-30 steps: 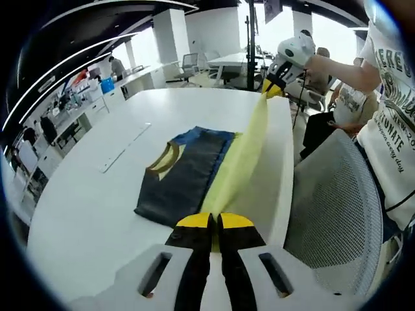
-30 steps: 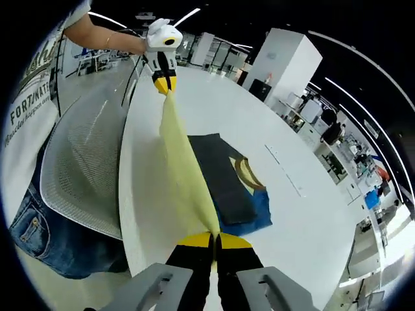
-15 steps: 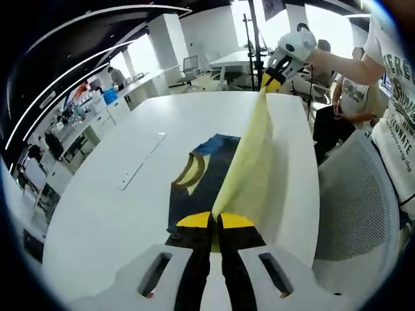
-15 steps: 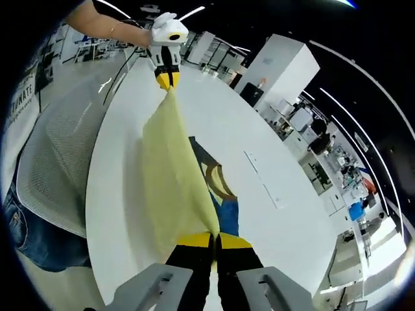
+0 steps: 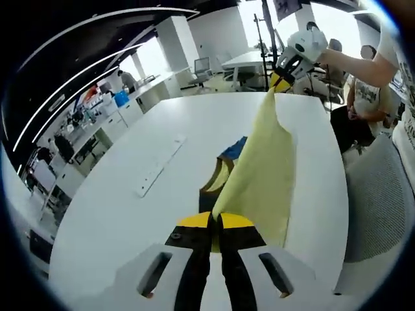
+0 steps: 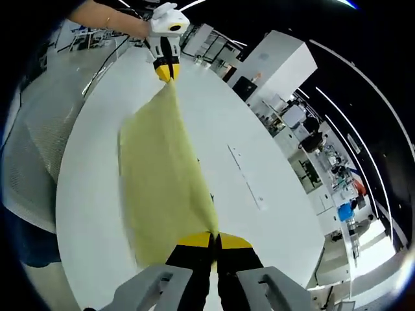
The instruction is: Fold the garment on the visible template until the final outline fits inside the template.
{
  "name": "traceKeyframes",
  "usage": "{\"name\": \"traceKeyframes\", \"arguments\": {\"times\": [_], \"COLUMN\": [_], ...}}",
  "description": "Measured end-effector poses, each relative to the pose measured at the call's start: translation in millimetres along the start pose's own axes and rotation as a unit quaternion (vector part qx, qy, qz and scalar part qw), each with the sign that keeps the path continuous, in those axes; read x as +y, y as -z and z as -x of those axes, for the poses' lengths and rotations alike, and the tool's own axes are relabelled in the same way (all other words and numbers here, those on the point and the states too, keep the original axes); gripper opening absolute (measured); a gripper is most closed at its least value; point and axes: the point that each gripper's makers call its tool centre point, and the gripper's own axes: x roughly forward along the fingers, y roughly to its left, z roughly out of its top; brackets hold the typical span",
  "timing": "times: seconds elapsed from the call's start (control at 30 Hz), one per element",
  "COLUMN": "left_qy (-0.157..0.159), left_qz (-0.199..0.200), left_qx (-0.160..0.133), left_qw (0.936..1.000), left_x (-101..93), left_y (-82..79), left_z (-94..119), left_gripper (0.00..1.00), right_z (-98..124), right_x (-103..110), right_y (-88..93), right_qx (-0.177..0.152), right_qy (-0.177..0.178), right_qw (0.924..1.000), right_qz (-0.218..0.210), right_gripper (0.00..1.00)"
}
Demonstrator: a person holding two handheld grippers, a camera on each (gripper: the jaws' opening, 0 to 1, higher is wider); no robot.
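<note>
Yellow garment (image 5: 262,172) swung over dark template (image 5: 224,178) | both tools clamped

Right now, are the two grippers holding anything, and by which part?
Both hold the yellow garment. The left gripper and the right gripper are each shut on a corner of its lifted edge, stretched between them.

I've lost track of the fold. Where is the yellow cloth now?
The yellow cloth hangs stretched between both shut grippers above the white table, covering most of the dark garment in the left gripper view.
</note>
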Motion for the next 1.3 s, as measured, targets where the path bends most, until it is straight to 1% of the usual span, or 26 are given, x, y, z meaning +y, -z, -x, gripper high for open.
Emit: {"name": "traceKeyframes", "arguments": {"times": [0.1,0.2,0.23,0.27,0.33,0.37,0.4,0.5,0.53,0.57,0.63,0.73,0.77,0.8,0.83,0.87,0.97,1.07,1.17,1.3], "left_qy": [0.001,0.003,0.007,0.008,0.009,0.008,0.009,0.018,0.019,0.022,0.023,0.025,0.024,0.023,0.023,0.024,0.018,0.015,0.017,0.014], "left_qz": [0.001,0.007,0.009,0.01,0.015,0.019,0.019,0.026,0.025,0.03,0.04,0.055,0.063,0.064,0.06,0.056,0.071,0.077,0.079,0.081], "left_qx": [0.007,0.021,0.025,0.027,0.029,0.034,0.037,0.052,0.052,0.055,0.056,0.07,0.073,0.075,0.078,0.082,0.081,0.082,0.092,0.097], "left_qw": [1.0,0.9998,0.9996,0.9996,0.9994,0.9992,0.9991,0.9982,0.9981,0.9978,0.9974,0.9957,0.995,0.9949,0.9949,0.9948,0.9941,0.9935,0.9924,0.9919], "left_x": [6.5,15.7,17.8,19.4,23.7,26.5,29.4,33.7,34.4,36.7,39.8,43.9,44.0,43.9,43.3,40.1,43.6,45.2,44.5,45.5], "left_y": [3.5,12.4,15.7,17.5,21.3,25.1,27.7,37.7,38.7,42.4,46.7,58.1,61.1,64.6,67.4,68.9,77.4,82.7,91.9,100.2], "left_z": [-9.4,-23.2,-28.1,-31.3,-39.0,-43.9,-47.7,-58.6,-60.1,-65.2,-70.1,-81.5,-84.0,-87.8,-90.2,-91.7,-99.9,-106.4,-115.2,-122.9], "left_gripper": [0.01,0.01,0.01,0.01,0.01,0.01,0.01,0.01,0.01,0.01,0.01,0.01,0.01,0.01,0.01,0.01,0.01,0.01,0.01,0.01], "right_z": [-8.0,-23.7,-27.4,-32.5,-41.5,-43.4,-50.8,-61.3,-64.6,-68.4,-76.2,-87.2,-90.6,-91.6,-95.7,-97.1,-108.8,-120.1,-129.6,-141.5], "right_x": [-4.3,-7.1,-8.1,-10.0,-8.1,-7.9,-7.4,-6.1,-5.2,-5.3,-5.6,-6.7,-8.1,-8.5,-9.7,-10.0,-12.6,-10.4,-6.4,-2.6], "right_y": [2.3,6.6,8.7,12.1,14.3,14.9,17.9,21.5,22.8,25.4,28.5,31.9,31.9,32.0,33.4,34.3,39.6,45.2,48.9,56.2], "right_qx": [0.012,0.024,0.031,0.044,0.048,0.049,0.055,0.064,0.067,0.073,0.078,0.075,0.069,0.067,0.063,0.063,0.061,0.065,0.071,0.079], "right_qy": [0.005,0.002,0.003,0.006,0.0,-0.002,-0.007,-0.014,-0.016,-0.016,-0.018,-0.023,-0.022,-0.022,-0.021,-0.022,-0.023,-0.031,-0.035,-0.042], "right_qw": [0.9999,0.9996,0.9992,0.9981,0.9981,0.998,0.9975,0.9966,0.9962,0.9953,0.9948,0.9956,0.9962,0.9963,0.9972,0.9973,0.9976,0.9974,0.9968,0.9959], "right_qz": [0.011,0.013,0.023,0.042,0.039,0.041,0.044,0.05,0.053,0.062,0.064,0.051,0.049,0.048,0.035,0.031,0.024,0.01,0.01,0.011], "right_gripper": [0.0,0.0,0.0,0.0,0.0,0.0,0.0,0.0,0.0,0.0,0.0,0.0,0.0,0.0,0.0,0.0,0.0,0.0,0.0,0.0]}}
